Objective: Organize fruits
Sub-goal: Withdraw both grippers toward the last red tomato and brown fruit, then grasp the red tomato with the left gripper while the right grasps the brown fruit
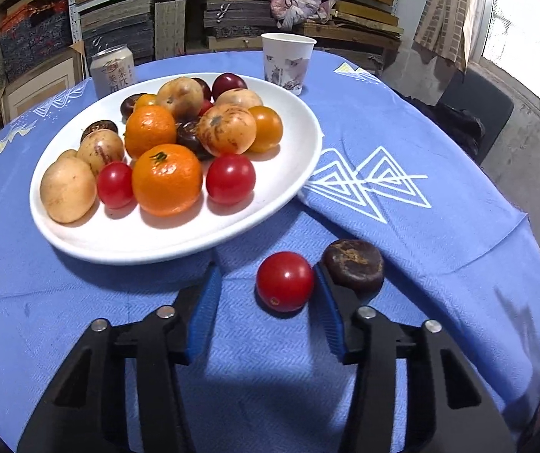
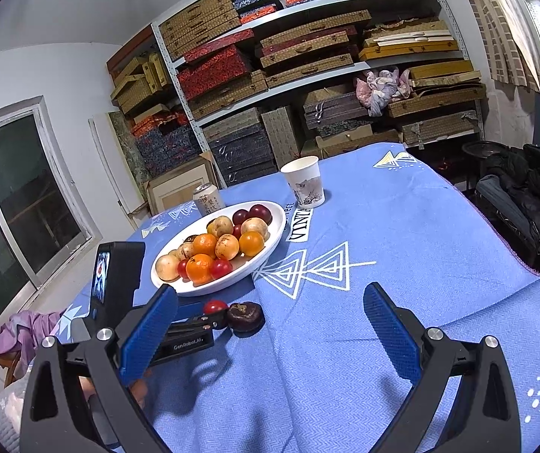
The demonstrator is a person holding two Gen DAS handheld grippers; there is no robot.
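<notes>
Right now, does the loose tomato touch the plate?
Apart. The left wrist view shows blue cloth between the tomato and the plate rim.

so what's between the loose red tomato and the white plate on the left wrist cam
Only bare blue tablecloth lies between the red tomato and the white plate rim, seen in the left wrist view.

A: You see both views bright and sharp; daylight comes from the window [image 1: 526,34] on the right, which is overexposed.

B: Yes, and you get soft shadows on the cloth [image 1: 439,234] below the plate [image 1: 179,234]. The fisheye bends the shelves [image 2: 307,83], and the corners are black.
</notes>
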